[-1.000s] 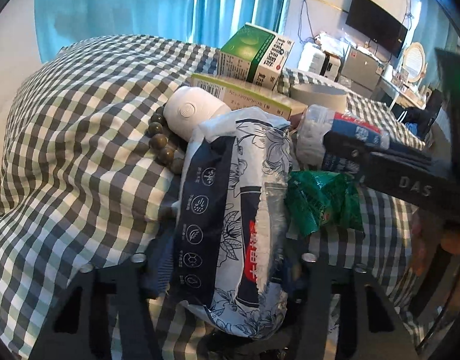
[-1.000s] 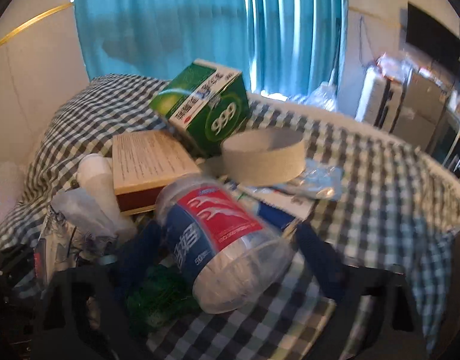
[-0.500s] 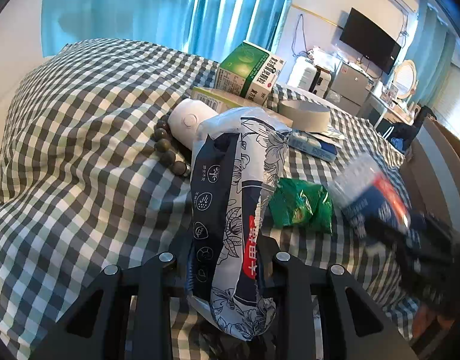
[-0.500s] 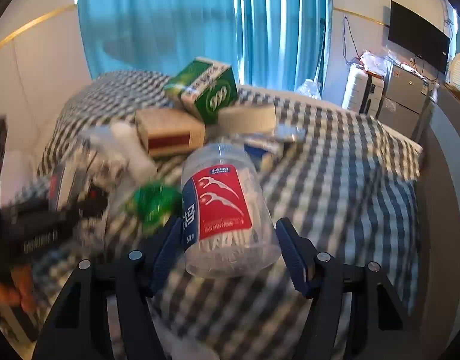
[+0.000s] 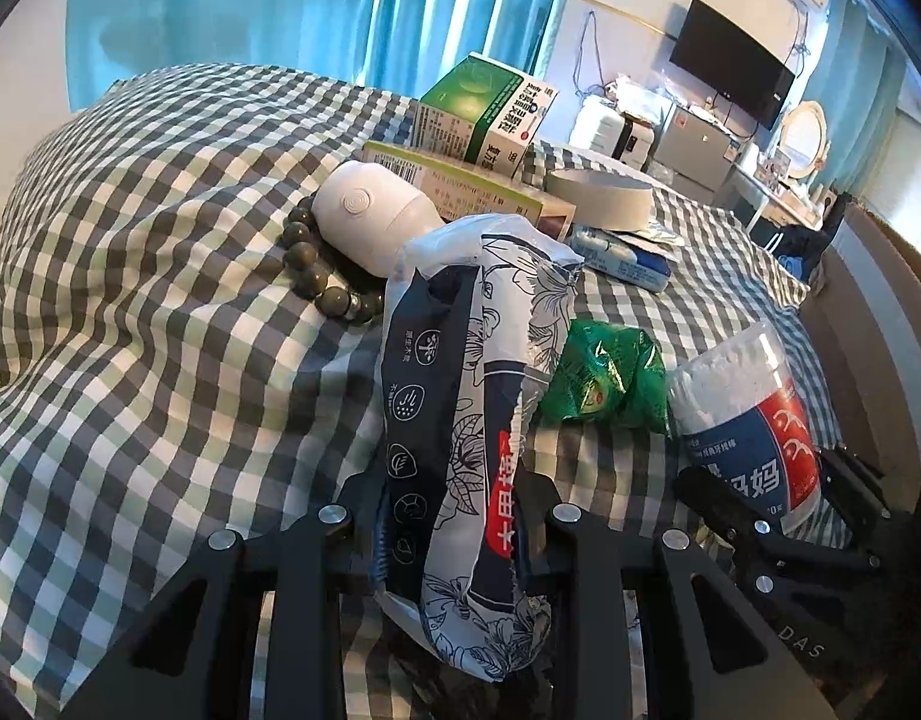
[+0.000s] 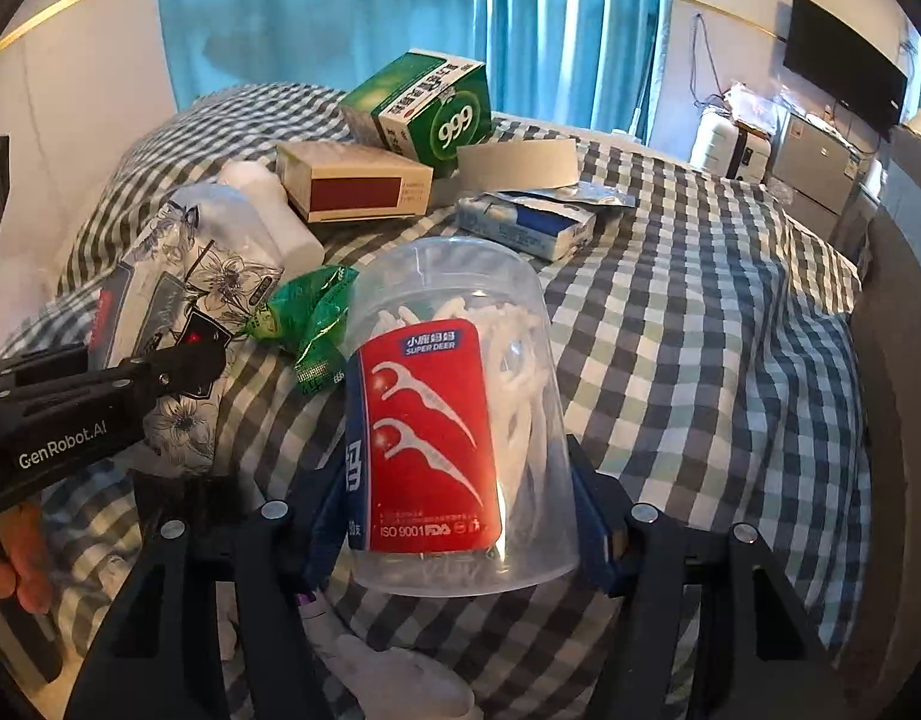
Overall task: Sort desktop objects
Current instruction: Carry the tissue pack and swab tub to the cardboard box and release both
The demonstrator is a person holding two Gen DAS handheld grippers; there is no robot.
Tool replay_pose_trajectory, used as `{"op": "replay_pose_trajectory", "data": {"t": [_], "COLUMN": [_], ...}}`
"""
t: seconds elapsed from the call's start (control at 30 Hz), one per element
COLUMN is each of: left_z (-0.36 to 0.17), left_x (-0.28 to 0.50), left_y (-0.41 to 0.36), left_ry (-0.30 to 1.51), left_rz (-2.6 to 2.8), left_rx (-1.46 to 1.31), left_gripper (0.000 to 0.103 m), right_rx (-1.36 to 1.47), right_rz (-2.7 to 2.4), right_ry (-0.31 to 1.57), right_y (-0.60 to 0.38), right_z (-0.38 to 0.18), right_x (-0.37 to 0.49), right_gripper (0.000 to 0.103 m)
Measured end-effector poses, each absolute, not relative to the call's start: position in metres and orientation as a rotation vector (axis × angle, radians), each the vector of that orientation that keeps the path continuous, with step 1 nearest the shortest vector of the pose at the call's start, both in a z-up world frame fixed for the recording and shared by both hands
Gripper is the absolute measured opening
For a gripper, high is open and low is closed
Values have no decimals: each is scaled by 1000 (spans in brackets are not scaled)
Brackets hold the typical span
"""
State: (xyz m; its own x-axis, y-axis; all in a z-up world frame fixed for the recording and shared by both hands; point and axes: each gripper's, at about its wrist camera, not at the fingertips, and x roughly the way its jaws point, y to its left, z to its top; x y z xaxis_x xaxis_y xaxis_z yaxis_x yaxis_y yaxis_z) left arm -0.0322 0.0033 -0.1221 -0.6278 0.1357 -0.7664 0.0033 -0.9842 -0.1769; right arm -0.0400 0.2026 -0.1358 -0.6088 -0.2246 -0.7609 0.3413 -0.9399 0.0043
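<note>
A dark blue and white floral tissue packet (image 5: pixel 460 390) stands up between the pads of my left gripper (image 5: pixel 454 492), which is shut on its lower part. In the right wrist view that gripper (image 6: pixel 178 360) comes in from the left, with the packet (image 6: pixel 190 276) in it. My right gripper (image 6: pixel 454 516) is shut on a clear jar of floss picks (image 6: pixel 442 420) with a red and blue label, held tilted above the checked cloth (image 6: pixel 700 330). The left wrist view has the jar (image 5: pixel 742 408) and the right gripper (image 5: pixel 760 510) at lower right.
On the cloth lie a green wrapper (image 5: pixel 604 378), a white bottle (image 5: pixel 370 216), a bead bracelet (image 5: pixel 316 276), a green box (image 6: pixel 424 108) on a beige box (image 6: pixel 352 186), a tape roll (image 5: pixel 598 198) and a blue-white box (image 6: pixel 532 222). A hand (image 6: pixel 16 570) is at lower left.
My left gripper's jaws have narrowed onto the tissue packet. My right gripper has carried the floss jar out of the pile toward the near right.
</note>
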Motion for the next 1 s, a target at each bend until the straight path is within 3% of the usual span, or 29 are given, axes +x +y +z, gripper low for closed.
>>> {"op": "replay_pose_trajectory", "data": {"t": [1.0], "left_z": [-43], "left_x": [5], "left_y": [-8], "left_ry": [-340], "left_rz": [2829], "left_rx": [-1072], "left_gripper": [30], "right_rx": [955], "right_rz": [-2624], "right_ry": [131], "right_y": [209], "right_z": [-50], "right_x": [17], "right_gripper": [61]}}
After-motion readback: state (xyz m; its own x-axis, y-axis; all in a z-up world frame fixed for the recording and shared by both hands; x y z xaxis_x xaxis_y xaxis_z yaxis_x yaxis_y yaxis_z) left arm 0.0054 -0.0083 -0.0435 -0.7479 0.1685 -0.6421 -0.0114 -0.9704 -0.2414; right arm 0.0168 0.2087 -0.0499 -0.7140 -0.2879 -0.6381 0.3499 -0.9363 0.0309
